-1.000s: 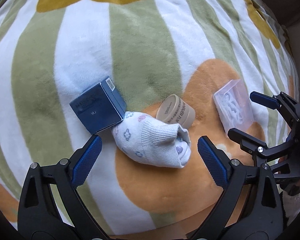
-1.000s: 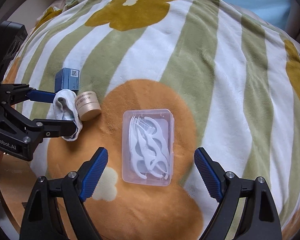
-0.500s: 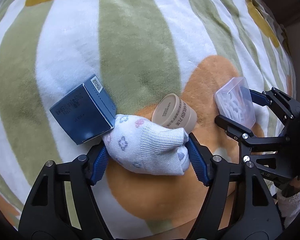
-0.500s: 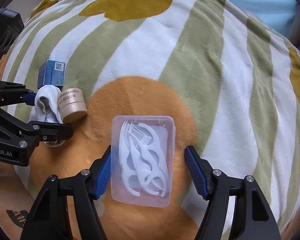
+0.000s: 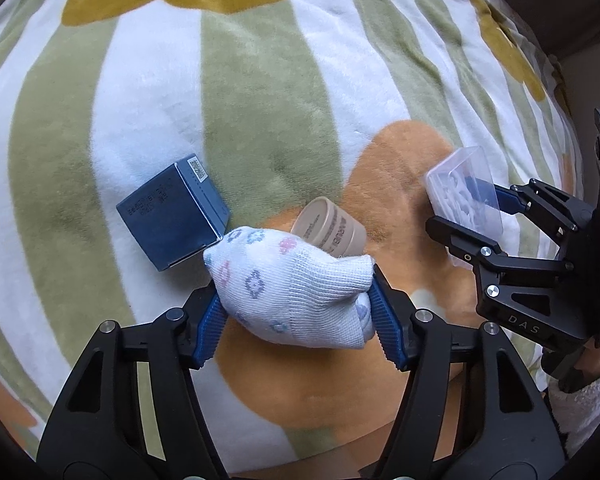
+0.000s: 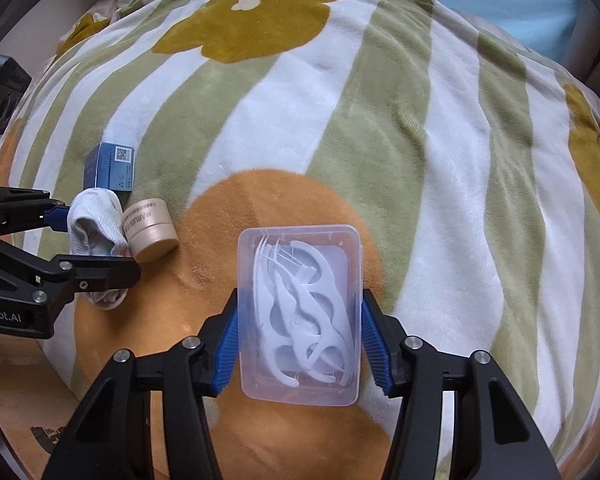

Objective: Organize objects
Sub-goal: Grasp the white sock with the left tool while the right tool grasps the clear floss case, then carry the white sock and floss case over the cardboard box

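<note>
While both pairs of jaws have just been closing, the left gripper (image 5: 296, 312) now pinches a rolled white sock (image 5: 290, 286) between its ribbed blue pads, and the right gripper (image 6: 299, 344) clamps a clear plastic box (image 6: 298, 312) by its long sides. Soft and knitted, the sock is dotted with small pale flowers in pink, blue and lilac, and it sits on the orange flower patch of the blanket (image 5: 260, 92) toward the near edge. Rectangular with rounded corners, the clear plastic box holds a tangle of white floss picks (image 6: 304, 316) and lies on the same orange patch, well to the right of the sock. Just behind the sock, touching it, a low beige round tin (image 5: 332, 228) lies tipped on its side with lettering that begins "MARUBI"; the rest cannot be read. At the sock's left end a dark blue cardboard box (image 5: 172, 220) stands cornerwise, with small print on its top and a barcode label on one edge; in the right wrist view its end face carries a QR code. All of this rests on a plush fleece blanket striped in white and sage green with large mustard and orange flowers, draped over a rounded, cushioned surface. Beyond its far edge shows a pale blue sheet (image 6: 500, 0). On the black frames of the grippers read "DAS" and "Robot.AI". A fuzzy white sleeve (image 5: 580, 408) shows behind the right gripper.
</note>
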### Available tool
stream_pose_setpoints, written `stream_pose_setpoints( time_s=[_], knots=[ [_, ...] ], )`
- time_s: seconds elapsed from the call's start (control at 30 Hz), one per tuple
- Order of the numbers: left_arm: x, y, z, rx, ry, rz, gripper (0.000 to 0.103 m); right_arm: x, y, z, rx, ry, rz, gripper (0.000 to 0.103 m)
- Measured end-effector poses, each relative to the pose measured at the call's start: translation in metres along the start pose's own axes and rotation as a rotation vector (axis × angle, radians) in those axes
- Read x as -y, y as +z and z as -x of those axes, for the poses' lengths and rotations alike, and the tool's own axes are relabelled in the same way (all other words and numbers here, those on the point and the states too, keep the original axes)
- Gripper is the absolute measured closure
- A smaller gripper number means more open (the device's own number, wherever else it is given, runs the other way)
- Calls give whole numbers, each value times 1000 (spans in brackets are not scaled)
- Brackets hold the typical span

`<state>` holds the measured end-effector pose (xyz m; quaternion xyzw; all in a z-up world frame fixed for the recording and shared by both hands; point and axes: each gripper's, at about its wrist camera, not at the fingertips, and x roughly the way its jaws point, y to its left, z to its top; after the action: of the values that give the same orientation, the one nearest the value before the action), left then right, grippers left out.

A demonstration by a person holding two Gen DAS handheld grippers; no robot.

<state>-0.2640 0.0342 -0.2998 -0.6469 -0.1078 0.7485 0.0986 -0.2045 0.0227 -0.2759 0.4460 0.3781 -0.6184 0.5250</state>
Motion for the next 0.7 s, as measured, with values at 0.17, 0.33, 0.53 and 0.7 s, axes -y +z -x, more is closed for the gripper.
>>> stream_pose_setpoints(
  time_s=[0.17,0.33,0.53,0.7],
  knots=[
    [-4,-7,20,37,-10,-1,42,-2,0,18,23,-4,7,53],
    [-11,-17,56,88,-21,-4,42,-4,8,41,59,-16,9,53],
    [-11,-42,107,152,-33,-12,42,-22,12,80,107,-18,-4,53],
    [-9,-71,154,210,-53,-25,42,-39,3,119,138,-16,1,53]
  ],
)
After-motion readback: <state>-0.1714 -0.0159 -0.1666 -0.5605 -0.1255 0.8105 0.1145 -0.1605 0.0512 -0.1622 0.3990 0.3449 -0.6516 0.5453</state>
